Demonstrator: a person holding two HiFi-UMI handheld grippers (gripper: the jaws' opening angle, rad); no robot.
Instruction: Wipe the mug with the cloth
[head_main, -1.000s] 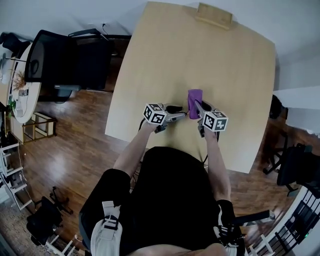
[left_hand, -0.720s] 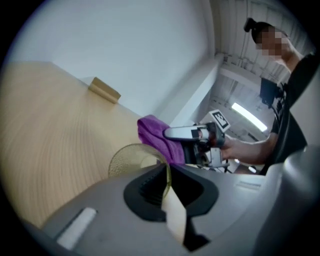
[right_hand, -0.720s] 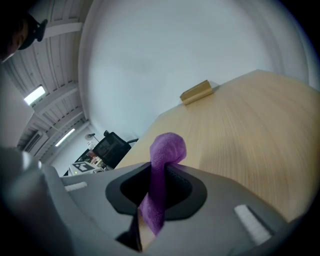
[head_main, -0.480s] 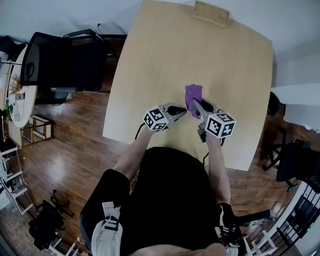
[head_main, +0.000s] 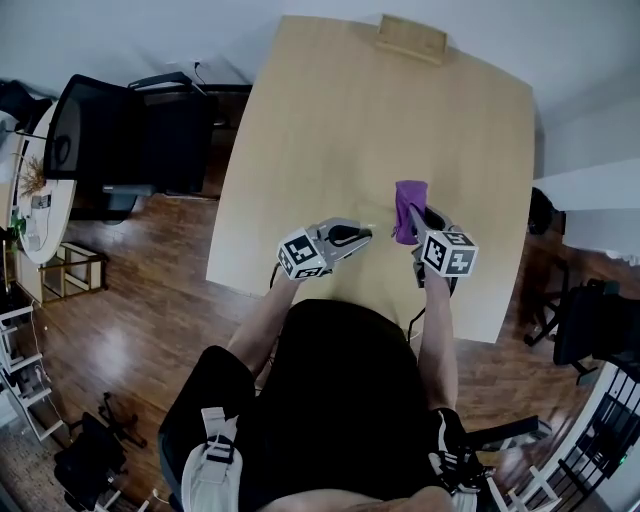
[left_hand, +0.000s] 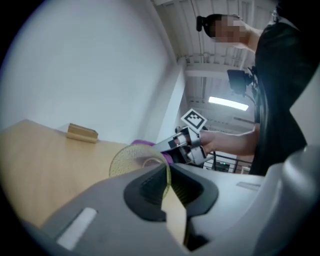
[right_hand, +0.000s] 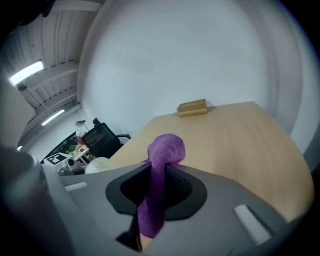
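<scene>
A pale, textured mug (left_hand: 131, 161) has its wall between the pads of my left gripper (left_hand: 167, 187), whose jaws have just been closing and are now shut on it. That gripper (head_main: 360, 236) is held level above the near part of the table. The purple cloth (right_hand: 161, 165) hangs pinched in my right gripper (right_hand: 160, 181), bunched above the jaws and trailing below them. In the head view the cloth (head_main: 408, 205) sticks out ahead of the right gripper (head_main: 418, 220), a short gap right of the left one. The mug (right_hand: 102, 164) also shows at the left of the right gripper view.
The light wooden table (head_main: 330, 120) carries a small wooden block (head_main: 410, 38) at its far edge. A black office chair (head_main: 120, 130) stands left of the table on the wood floor. More chairs (head_main: 590, 330) stand at the right.
Both grippers have risen off the table. The left one has rolled and lifted the mug; the right one has carried the cloth up and to the right.
</scene>
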